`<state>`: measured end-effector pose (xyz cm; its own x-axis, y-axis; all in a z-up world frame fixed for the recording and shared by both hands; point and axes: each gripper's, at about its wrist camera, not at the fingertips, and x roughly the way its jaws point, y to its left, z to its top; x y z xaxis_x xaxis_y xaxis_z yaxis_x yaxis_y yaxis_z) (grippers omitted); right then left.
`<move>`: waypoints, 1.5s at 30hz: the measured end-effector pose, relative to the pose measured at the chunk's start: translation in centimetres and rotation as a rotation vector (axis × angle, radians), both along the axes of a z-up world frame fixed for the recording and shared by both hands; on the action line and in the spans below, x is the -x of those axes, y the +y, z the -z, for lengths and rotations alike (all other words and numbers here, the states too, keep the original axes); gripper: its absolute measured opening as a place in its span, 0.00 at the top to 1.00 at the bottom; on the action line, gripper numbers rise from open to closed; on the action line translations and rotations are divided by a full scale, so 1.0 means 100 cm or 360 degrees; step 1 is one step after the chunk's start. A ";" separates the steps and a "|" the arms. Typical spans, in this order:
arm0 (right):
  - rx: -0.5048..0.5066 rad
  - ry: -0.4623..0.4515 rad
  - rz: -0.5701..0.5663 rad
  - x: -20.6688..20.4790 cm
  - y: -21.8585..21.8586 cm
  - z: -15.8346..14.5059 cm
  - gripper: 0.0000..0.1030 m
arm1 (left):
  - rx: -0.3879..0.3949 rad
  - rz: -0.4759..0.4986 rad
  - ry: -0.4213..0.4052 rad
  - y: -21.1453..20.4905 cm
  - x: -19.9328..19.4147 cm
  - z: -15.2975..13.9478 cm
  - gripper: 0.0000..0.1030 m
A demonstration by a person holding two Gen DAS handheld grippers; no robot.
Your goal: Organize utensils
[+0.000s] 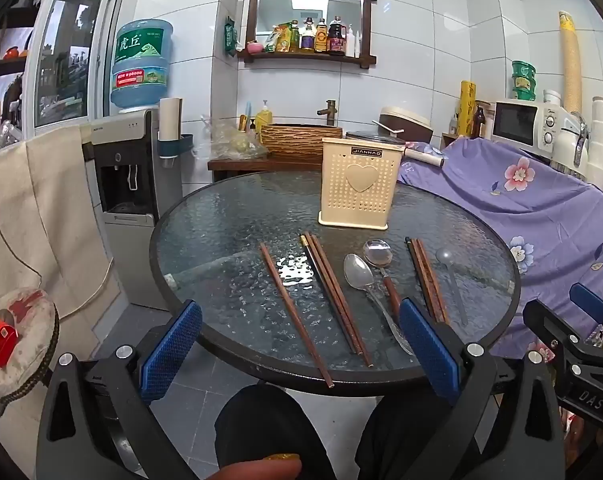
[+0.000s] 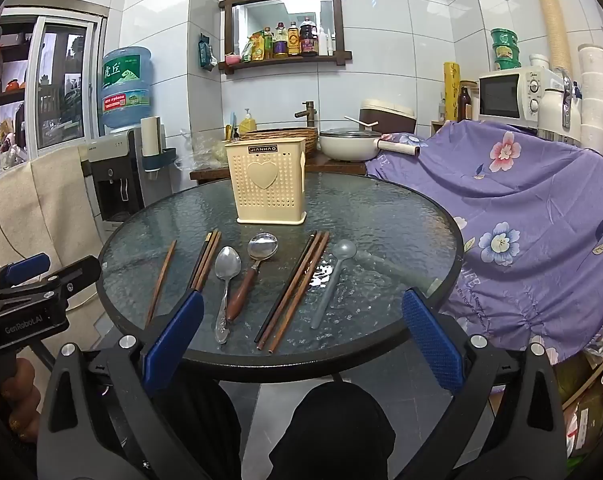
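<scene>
Both my tongs, the left gripper (image 1: 297, 332) and right gripper (image 2: 301, 328), hang at the near edge of the round glass table (image 1: 221, 216), jaws spread wide and holding nothing. Chopsticks (image 2: 297, 284), a metal spoon (image 2: 225, 280), a wooden-handled spoon (image 2: 253, 268) and a grey spoon (image 2: 333, 276) lie in a row. Farther back stands the cream utensil holder (image 2: 267, 180).

- My right hand-held gripper (image 2: 301, 320), jaws wide, hovers at the round glass surface (image 2: 381, 216).
- Chopsticks (image 2: 293, 288) and spoons (image 2: 226, 276) lie before the cream holder (image 2: 267, 182).
</scene>
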<state>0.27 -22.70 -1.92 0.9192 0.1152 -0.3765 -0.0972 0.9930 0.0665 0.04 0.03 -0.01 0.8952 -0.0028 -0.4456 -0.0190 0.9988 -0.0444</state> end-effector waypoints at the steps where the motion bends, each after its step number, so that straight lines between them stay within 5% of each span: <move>1: 0.0002 0.0003 0.0000 0.000 0.000 0.000 0.05 | -0.0002 -0.0001 -0.0001 0.000 0.000 0.000 0.06; 45: 0.0007 0.0001 0.0003 -0.004 -0.003 0.003 0.05 | -0.0013 -0.0004 -0.0005 0.000 -0.002 -0.002 0.06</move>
<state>0.69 -23.00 -2.19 0.9192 0.1119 -0.3776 -0.0954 0.9935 0.0622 0.21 0.02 0.16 0.8966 0.0030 -0.4429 -0.0213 0.9991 -0.0363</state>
